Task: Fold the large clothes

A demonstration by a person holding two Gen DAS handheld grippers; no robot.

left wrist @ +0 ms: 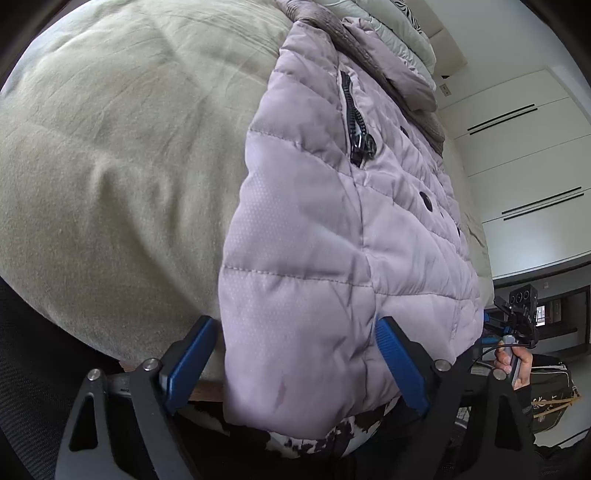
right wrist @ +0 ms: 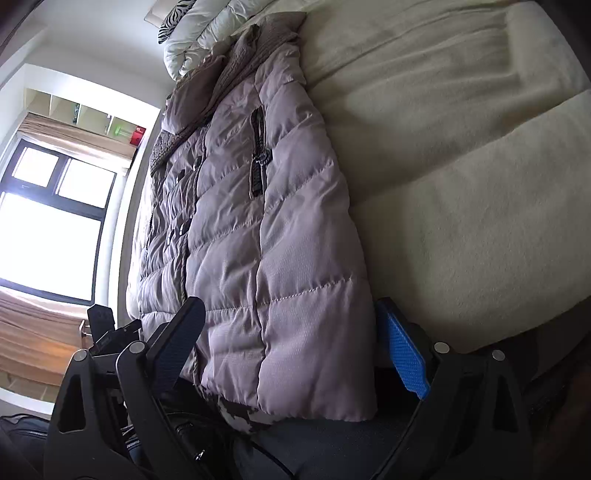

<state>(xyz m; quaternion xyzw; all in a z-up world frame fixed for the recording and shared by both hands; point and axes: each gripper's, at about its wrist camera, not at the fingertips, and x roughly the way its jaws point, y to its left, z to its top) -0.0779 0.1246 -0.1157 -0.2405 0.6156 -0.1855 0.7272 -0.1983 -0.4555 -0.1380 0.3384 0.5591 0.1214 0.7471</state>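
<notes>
A pale lilac quilted puffer jacket (left wrist: 332, 229) lies lengthwise on a bed, front up, with a black pocket zipper (left wrist: 356, 125) and dark snaps. Its hem hangs over the bed's near edge. My left gripper (left wrist: 295, 354) is open, its blue pads on either side of the left hem corner. The same jacket (right wrist: 266, 229) fills the right wrist view, its knit collar (right wrist: 258, 40) at the far end. My right gripper (right wrist: 291, 339) is open, straddling the right hem corner. The right gripper also shows in the left wrist view (left wrist: 517, 314), held by a hand.
The bed is covered with a beige fleece blanket (left wrist: 122, 158), also seen in the right wrist view (right wrist: 461, 184). White bedding and a zebra-print pillow (right wrist: 177, 18) lie at the head. A white wardrobe (left wrist: 517, 147) stands to the right, a bright window (right wrist: 48, 229) to the left.
</notes>
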